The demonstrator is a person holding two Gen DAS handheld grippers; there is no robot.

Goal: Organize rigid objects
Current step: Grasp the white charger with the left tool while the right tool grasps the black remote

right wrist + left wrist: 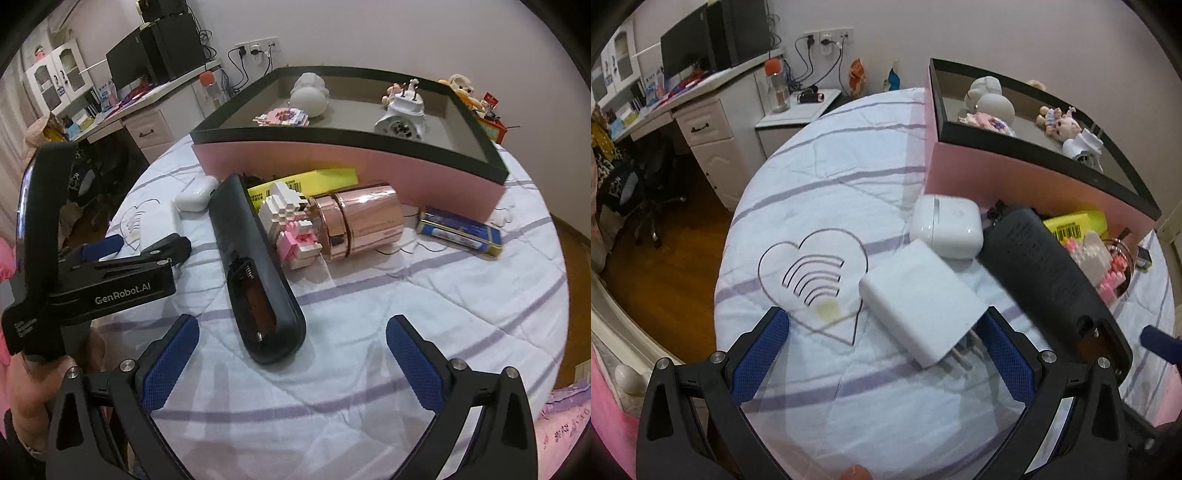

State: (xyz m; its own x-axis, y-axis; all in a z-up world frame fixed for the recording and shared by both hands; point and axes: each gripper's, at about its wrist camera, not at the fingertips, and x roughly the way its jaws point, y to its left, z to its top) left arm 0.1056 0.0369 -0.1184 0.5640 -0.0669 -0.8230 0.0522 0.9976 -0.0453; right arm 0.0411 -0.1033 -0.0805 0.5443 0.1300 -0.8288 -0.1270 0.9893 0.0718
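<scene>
Charger first: the white rectangular plug-in wall charger lies flat on the bed, just ahead of the left gripper and a bit right of its centreline. Its long axis runs diagonally, prongs pointing back toward the right blue pad, which sits just beside them; I can't tell whether they touch. Left jaws are spread wide with nothing between them. My guess is the left hand takes it, since it's much nearer, but the jaws would want to shift right and turn to close across the short side rather than end to end.

Right gripper is also released and empty, and hovers over the near end of the long black remote-style handset with its battery bay uncovered, which lies lengthwise away from it.

Behind the charger there's a white glossy earbud case, close by, and the handset passes along its right.

Everything sits on a pale blue bedsheet with purple stripes and a heart print, soft and wrinkly, so things may sink a little. The pink box with a black rim at the back already holds some figurines, and looks like the drop-off. Desk, monitor and wall sockets behind
</scene>
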